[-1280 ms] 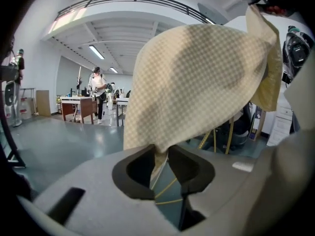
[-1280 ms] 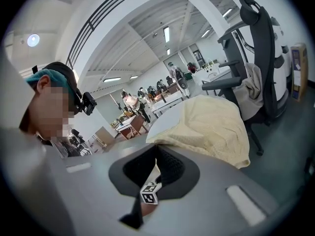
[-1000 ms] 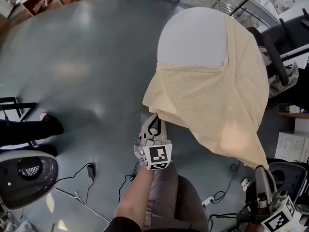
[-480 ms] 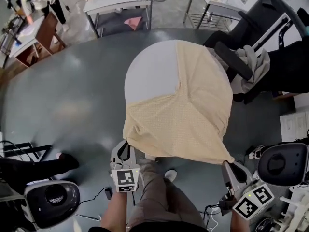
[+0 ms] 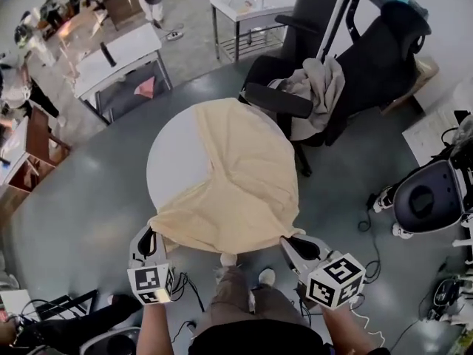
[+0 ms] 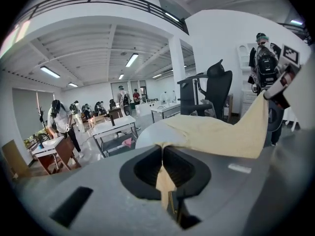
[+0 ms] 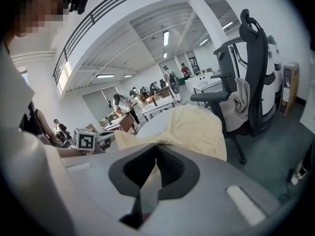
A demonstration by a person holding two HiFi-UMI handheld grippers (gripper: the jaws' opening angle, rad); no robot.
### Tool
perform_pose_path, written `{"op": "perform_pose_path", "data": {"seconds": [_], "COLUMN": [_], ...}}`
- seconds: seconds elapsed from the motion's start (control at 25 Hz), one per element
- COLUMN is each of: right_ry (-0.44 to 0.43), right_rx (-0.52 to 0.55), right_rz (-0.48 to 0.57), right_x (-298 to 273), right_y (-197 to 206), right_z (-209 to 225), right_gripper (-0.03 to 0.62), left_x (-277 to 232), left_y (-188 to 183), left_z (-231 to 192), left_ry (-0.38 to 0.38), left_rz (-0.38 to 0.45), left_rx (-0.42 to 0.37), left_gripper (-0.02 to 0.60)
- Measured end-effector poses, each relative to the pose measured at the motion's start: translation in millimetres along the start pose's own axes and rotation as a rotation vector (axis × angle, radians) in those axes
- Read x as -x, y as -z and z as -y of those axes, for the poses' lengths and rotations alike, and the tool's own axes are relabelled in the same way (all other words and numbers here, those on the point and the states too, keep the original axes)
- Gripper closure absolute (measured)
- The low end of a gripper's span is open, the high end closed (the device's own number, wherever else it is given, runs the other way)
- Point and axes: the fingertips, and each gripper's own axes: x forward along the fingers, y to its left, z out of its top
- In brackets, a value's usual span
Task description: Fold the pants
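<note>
Down at the left of the head view, the left gripper (image 5: 148,231) is held out on a bare forearm and aimed forward and slightly downward. Its jaws are pressed together on the near left corner of the pants (image 5: 240,183), and a strip of the pale yellow cloth is seen pinched between the pads in the left gripper view. A black-and-white square marker is borne on the cube (image 5: 151,284) behind the jaws. The pants are draped over the right part of the round white table (image 5: 174,161), with the long axis running away from the person toward the black office chair (image 5: 355,58). Their near edge is stretched off the table rim between the two grippers, crosswise to that axis. At the right, the right gripper (image 5: 287,241) is held likewise, pointed forward and somewhat down, with its jaws closed on the near right corner of the cloth. A similar marker is carried on its cube (image 5: 334,279). A beige garment (image 5: 316,87) is hung over the chair.
</note>
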Motion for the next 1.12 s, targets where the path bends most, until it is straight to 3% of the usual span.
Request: {"op": "perform_pose_path", "data": {"seconds": [0.16,0.4,0.64,0.92,1.12], "right_ry": [0.019,0.028,0.092,0.162,0.182], "right_rx": [0.015,0.029,0.020,0.031,-0.014], "right_rz": [0.003,-0.008,0.014,0.014,0.020], "right_x": [-7.3,-8.2,-10.5,-15.0,-20.5], "right_y": [-0.5,-4.4,-13.9,-26.1,-31.7], "right_z": [3.8,-4.8,-3.7,1.0,12.5], "right_gripper": [0.587,0.588,0.588,0.588,0.587], "left_x": [-16.4,-36.6,-68.9,-126.2,-164.5], "left_y": [-42.7,-84.8,-133.4,-191.1,-207.5], "left_z": [2.2,-34.8,-63.2,-68.5,-41.1], "left_ry": [0.056,0.029,0.057,0.133,0.192], "left_rz": [0.027,0.024,0.027,0.037,0.020], "left_rx": [-0.041,-0.093,-0.162,-0.255,-0.318], "left_gripper": [0.575,0.575,0.575,0.575,0.575]}}
